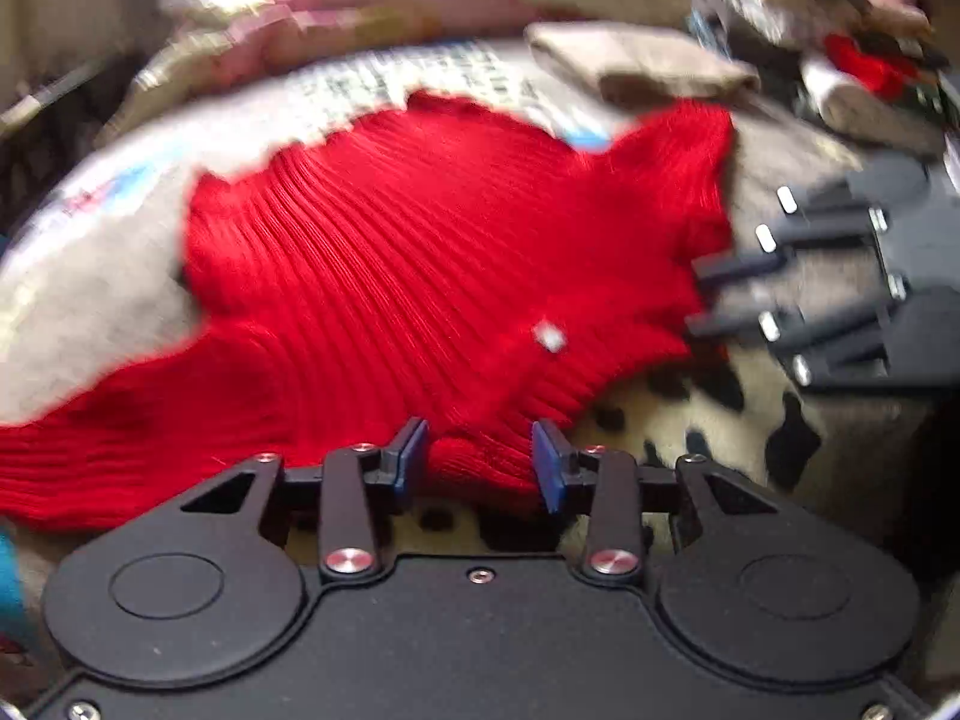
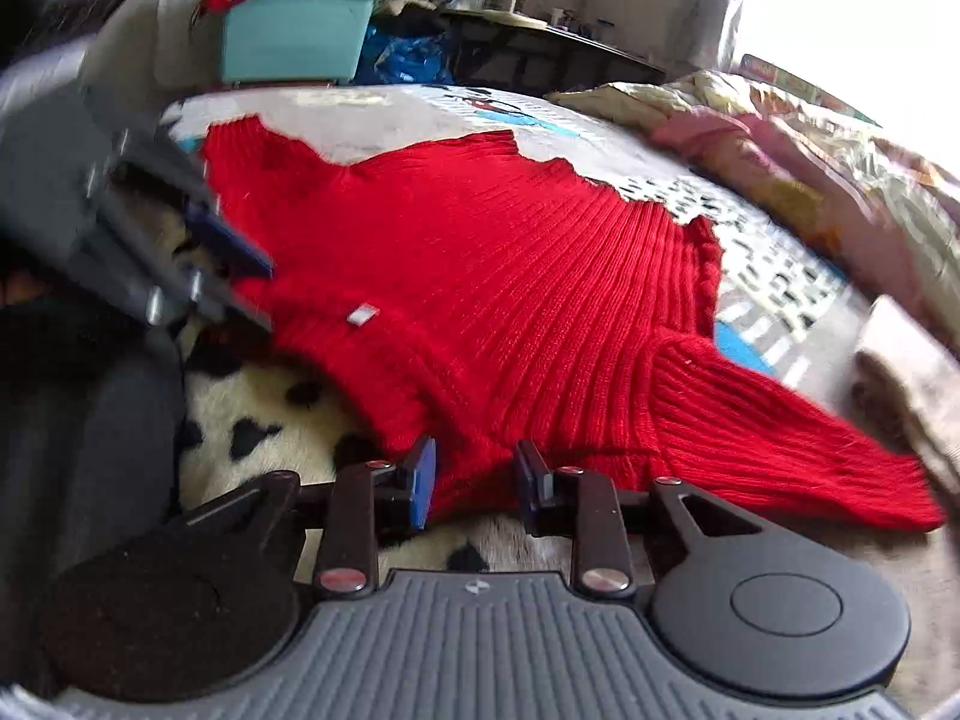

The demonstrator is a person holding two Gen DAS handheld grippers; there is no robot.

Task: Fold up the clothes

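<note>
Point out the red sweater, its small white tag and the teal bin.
red sweater (image 2: 510,276): right wrist view, middle of the ribbed body.
white tag (image 2: 362,315): right wrist view, centre of the tag near the collar.
teal bin (image 2: 294,39): right wrist view, front wall.

We see a red ribbed sweater (image 1: 432,276) spread across the frame's middle on a spotted blanket (image 1: 690,420). Our left gripper (image 1: 480,459), bottom centre, has its jaws apart around a sweater edge. The right gripper (image 1: 714,294) touches the sweater's right side.
</note>
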